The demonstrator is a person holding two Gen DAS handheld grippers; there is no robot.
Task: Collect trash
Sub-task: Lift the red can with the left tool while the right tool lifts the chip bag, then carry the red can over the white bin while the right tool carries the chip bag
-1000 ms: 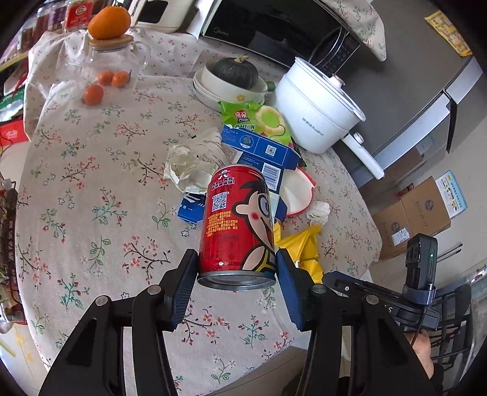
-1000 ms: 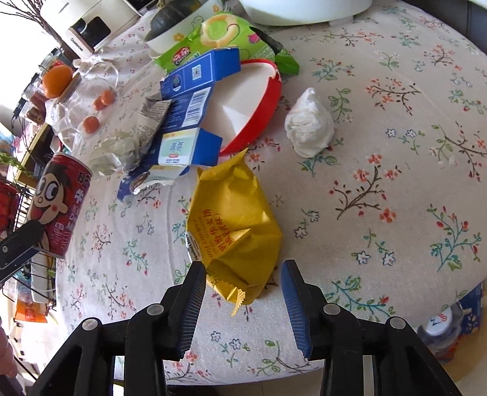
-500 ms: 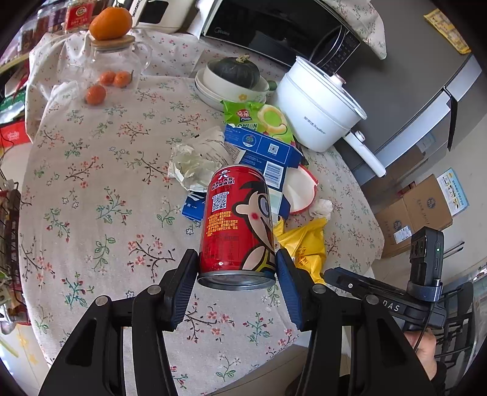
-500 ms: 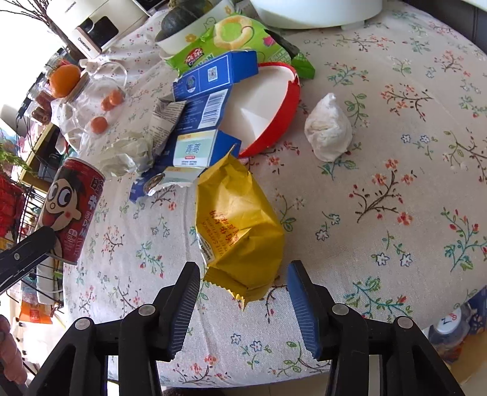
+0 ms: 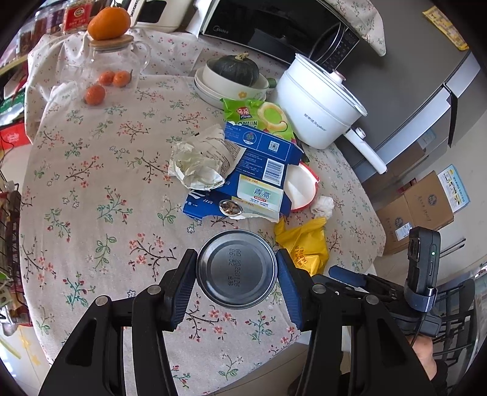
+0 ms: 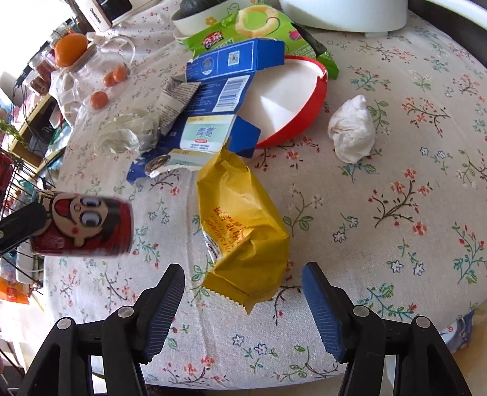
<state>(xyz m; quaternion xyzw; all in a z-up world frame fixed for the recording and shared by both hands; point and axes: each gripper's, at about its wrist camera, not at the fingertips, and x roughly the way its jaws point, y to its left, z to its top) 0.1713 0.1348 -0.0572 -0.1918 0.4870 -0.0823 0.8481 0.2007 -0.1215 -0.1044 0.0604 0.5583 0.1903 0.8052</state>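
Note:
My left gripper (image 5: 236,274) is shut on a red cartoon drink can (image 5: 236,269), tipped so only its silver base faces the left wrist camera. The right wrist view shows the same can (image 6: 83,224) lying sideways in the air at the left, above the table. My right gripper (image 6: 243,301) is open, its blue pads either side of the near end of a crumpled yellow snack bag (image 6: 243,237). Beyond lie a torn blue carton (image 6: 213,121), a red-rimmed bowl (image 6: 316,103), a white tissue wad (image 6: 351,131), crumpled paper (image 6: 131,134) and a green snack bag (image 6: 240,27).
The round table has a floral cloth (image 5: 91,182). At the back stand a white electric pot (image 5: 316,103), a squash in stacked bowls (image 5: 234,71), a glass jar with oranges (image 5: 106,73) and a microwave (image 5: 274,24). Cardboard boxes (image 5: 417,210) sit on the floor to the right.
The left gripper has tilted the can from upright to lying along the view, base toward the camera. The right gripper has opened wider and closed in on the yellow bag.

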